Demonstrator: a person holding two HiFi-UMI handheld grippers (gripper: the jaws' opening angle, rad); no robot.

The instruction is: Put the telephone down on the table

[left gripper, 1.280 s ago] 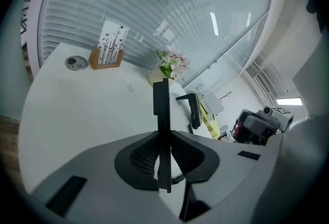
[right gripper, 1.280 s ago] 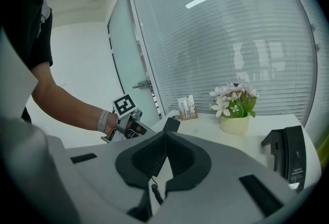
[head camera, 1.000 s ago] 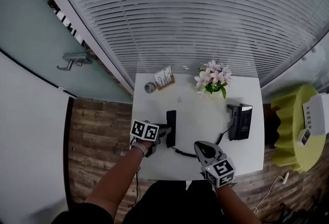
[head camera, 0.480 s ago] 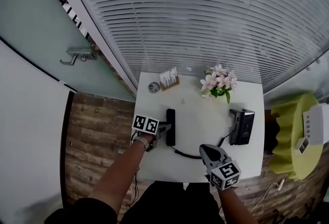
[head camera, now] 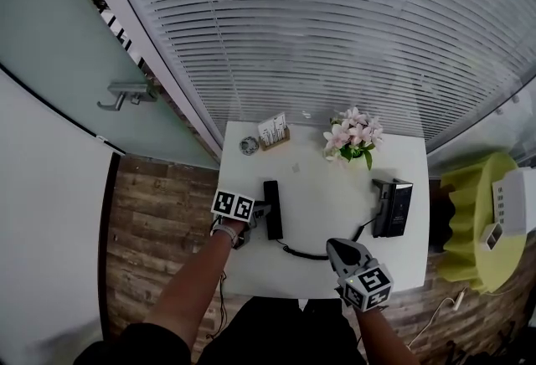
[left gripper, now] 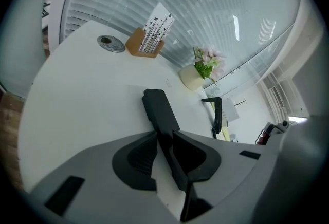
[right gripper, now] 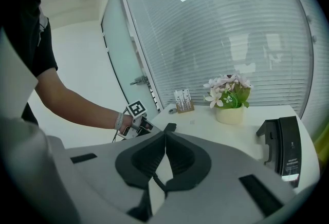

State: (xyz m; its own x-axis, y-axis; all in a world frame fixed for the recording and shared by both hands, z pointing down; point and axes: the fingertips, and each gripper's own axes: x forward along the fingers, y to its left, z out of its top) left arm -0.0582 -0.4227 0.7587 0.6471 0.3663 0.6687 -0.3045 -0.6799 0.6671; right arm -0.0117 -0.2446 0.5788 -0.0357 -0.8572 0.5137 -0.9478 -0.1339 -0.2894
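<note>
Left gripper (head camera: pixel 263 216) sits low at the left edge of the white square table (head camera: pixel 327 213), its marker cube toward the person. Its jaws stand apart with the slim black telephone handset (head camera: pixel 272 209) between them. In the left gripper view (left gripper: pixel 164 135) the right pad lies along the handset (left gripper: pixel 157 107), while a strip of white table (left gripper: pixel 77 94) shows between the left pad and the handset lower down. Near the tips the left pad looks very close to it, though contact is hard to judge there.

The handset lies flat on the table's left half, its long axis pointing toward the window blinds (head camera: pixel 318 28). A black coiled cord (head camera: pixel 303 254) runs from its near end across the front of the table to the black telephone base (head camera: pixel 392 206) on the right side.

The right gripper (head camera: pixel 333 244) hovers over the front edge of the table, near the cord. In its own view (right gripper: pixel 165 134) the jaw tips meet with nothing gripped, and the cord (right gripper: pixel 157 182) shows through the gap below them.

At the back of the table stand a white pot of pink flowers (head camera: pixel 354 140), a small wooden holder with white cards (head camera: pixel 271 130), and a small round metal disc (head camera: pixel 248 145) just beside the holder.
</note>
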